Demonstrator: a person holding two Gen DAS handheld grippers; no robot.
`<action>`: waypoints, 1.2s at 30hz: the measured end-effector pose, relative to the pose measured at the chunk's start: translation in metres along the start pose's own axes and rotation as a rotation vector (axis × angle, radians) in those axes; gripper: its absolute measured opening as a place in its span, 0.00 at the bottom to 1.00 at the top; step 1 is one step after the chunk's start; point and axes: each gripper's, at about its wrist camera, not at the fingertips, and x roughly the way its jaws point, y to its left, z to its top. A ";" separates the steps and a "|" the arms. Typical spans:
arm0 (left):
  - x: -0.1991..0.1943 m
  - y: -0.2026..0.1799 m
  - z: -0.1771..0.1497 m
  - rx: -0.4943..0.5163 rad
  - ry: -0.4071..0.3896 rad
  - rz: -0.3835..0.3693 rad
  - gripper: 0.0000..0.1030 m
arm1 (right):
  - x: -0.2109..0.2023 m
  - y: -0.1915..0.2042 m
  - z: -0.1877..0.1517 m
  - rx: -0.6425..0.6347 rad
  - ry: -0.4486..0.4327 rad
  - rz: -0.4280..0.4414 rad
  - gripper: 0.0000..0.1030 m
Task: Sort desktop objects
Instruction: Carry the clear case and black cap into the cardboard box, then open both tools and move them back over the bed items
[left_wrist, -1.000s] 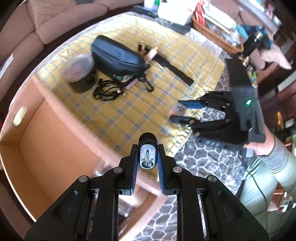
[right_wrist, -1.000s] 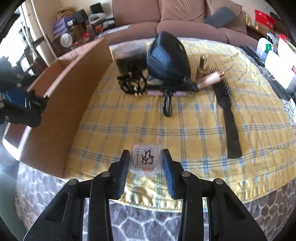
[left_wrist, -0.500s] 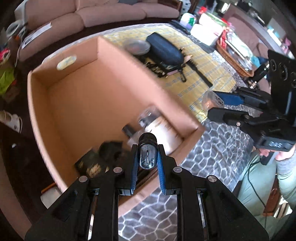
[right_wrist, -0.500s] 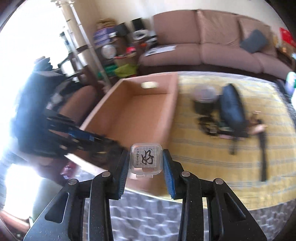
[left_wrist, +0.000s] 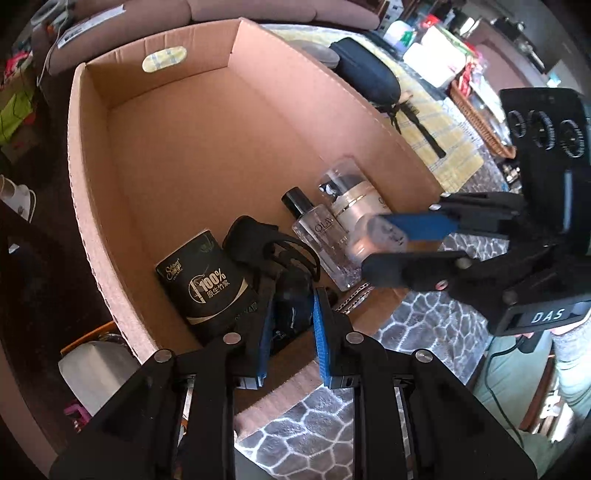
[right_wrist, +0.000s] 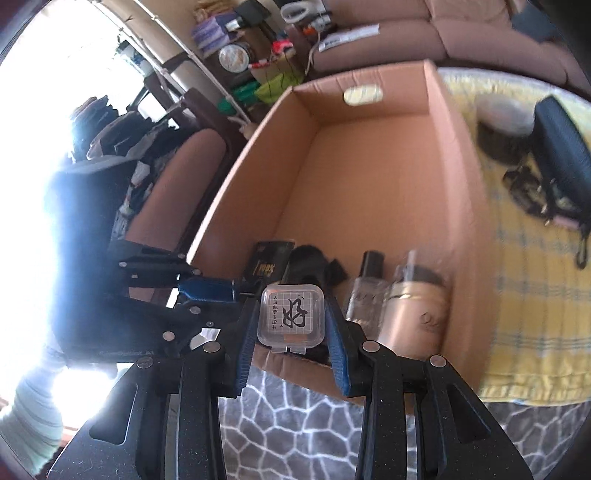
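Note:
An open cardboard box (left_wrist: 177, 155) holds a black tissue pack (left_wrist: 207, 288), a black strap (left_wrist: 258, 243), a clear bottle (left_wrist: 321, 236) and a gold-banded bottle (left_wrist: 354, 199) at its near end. My left gripper (left_wrist: 291, 314) hangs over that end, pointing steeply down, shut on a small dark cylinder (left_wrist: 291, 310). My right gripper (right_wrist: 291, 317) is shut on a small clear plastic case (right_wrist: 291, 317) with a black character on its label. It hovers over the box's near rim (right_wrist: 469, 229). The right gripper (left_wrist: 376, 243) reaches in from the right in the left wrist view. The left gripper (right_wrist: 225, 290) shows at the left in the right wrist view.
Beside the box a yellow checked cloth (right_wrist: 535, 295) carries a dark blue pouch (right_wrist: 561, 147), a lidded round jar (right_wrist: 506, 122), a tangled cable (right_wrist: 524, 184) and a black comb (left_wrist: 421, 125). A wicker basket (left_wrist: 480, 118) stands beyond. A grey patterned cover (right_wrist: 295, 424) lies in front.
Both grippers have swung from over the yellow cloth to over the near end of the box. Each still holds its object. The left one has also rolled.

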 end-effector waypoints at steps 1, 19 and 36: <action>-0.001 0.001 0.000 0.000 -0.001 0.000 0.22 | 0.002 -0.001 0.000 0.007 0.007 0.006 0.35; -0.045 0.005 0.000 -0.068 -0.122 -0.019 0.74 | -0.009 0.001 0.007 0.039 -0.027 0.013 0.58; -0.049 -0.038 0.003 -0.048 -0.159 -0.024 1.00 | -0.072 -0.025 -0.017 0.069 -0.152 -0.106 0.99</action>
